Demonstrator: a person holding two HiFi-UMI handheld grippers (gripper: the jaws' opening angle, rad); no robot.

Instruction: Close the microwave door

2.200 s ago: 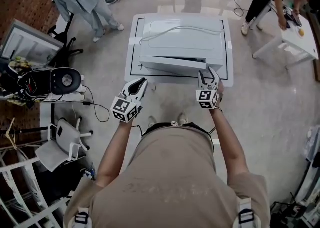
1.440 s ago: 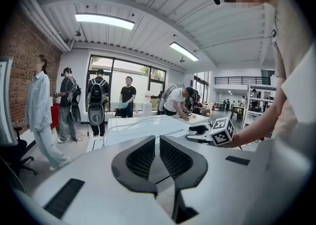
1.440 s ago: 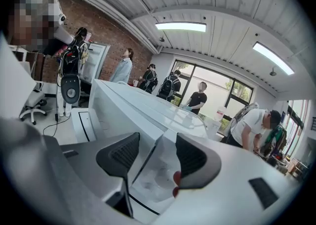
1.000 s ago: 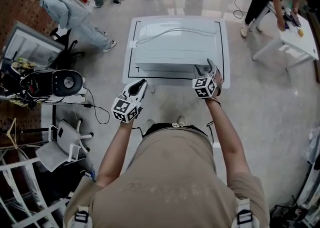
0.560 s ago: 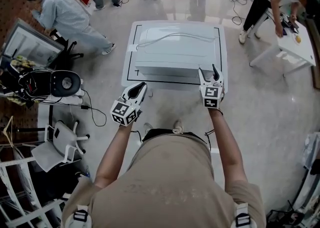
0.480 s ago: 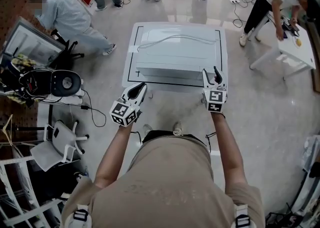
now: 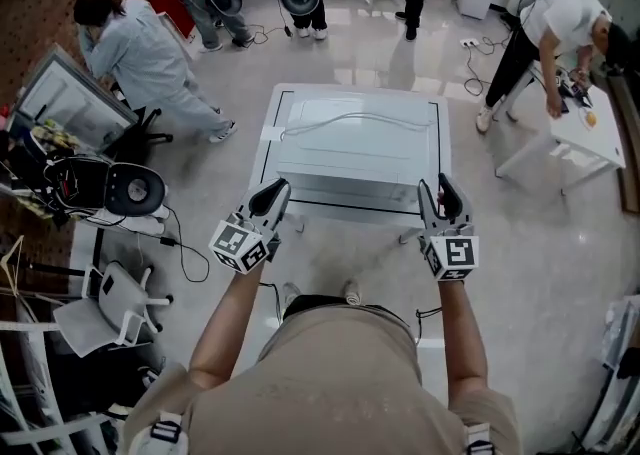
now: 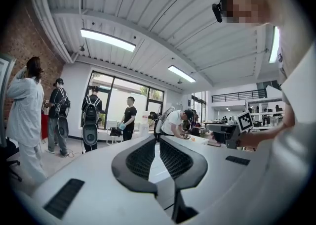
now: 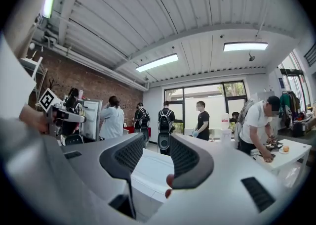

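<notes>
The white microwave (image 7: 355, 148) stands on a white table (image 7: 270, 123) marked with a black outline. Its door faces me and lies flush with the front, and a white cable runs across its top. Both grippers are held level in front of it, clear of the door. My left gripper (image 7: 278, 190) is off the front left corner with its fingertips together, and in the left gripper view (image 8: 155, 137) nothing is in it. My right gripper (image 7: 436, 188) is off the front right corner. Its jaws are closing with a gap still between them, empty, and the microwave (image 9: 148, 169) shows through that gap.
Several people stand or bend around the room beyond the table. A second white table (image 7: 590, 113) with a person leaning over it is at the right. At the left are an office chair (image 7: 110, 283), a black round device (image 7: 130, 188) with cables, and an open cabinet (image 7: 60, 103).
The door stood ajar at first; my right gripper pressed it flush. Since then both grippers have drawn back from the microwave and risen, and the right jaws have narrowed.
</notes>
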